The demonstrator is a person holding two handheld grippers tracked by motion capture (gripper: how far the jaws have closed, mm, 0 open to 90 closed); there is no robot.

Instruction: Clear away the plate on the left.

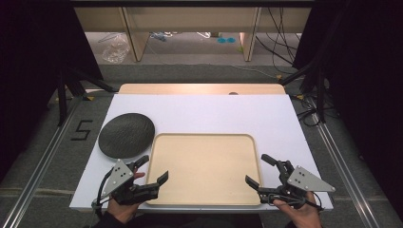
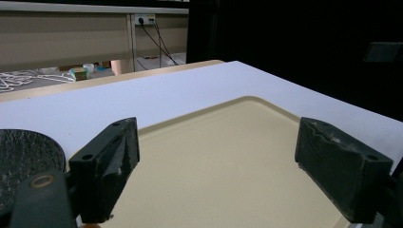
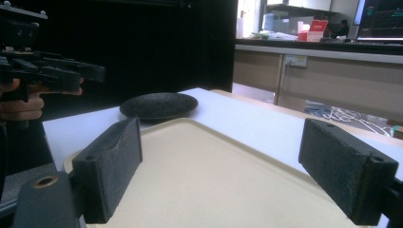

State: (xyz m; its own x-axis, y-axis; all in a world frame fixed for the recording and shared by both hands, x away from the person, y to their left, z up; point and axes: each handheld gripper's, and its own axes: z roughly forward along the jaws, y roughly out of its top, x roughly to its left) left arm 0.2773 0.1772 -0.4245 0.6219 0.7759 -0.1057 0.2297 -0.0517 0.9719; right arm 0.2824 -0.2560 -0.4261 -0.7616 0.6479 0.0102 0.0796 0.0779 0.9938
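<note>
One smooth beige rounded-corner tray (image 1: 204,168), round black textured plate (image 1: 126,135)

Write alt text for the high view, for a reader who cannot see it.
A person's two hands hold the open left gripper and open right gripper at the near corners of an empty beige rectangular tray on a white table. A round, dark, textured plate lies on the table just beyond the tray's left far corner.

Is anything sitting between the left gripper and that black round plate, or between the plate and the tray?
Nothing visible. The left gripper, jaws open and empty, hovers just below the black round plate, with bare white board between. The plate lies beside the beige tray, whose surface is bare.
</note>
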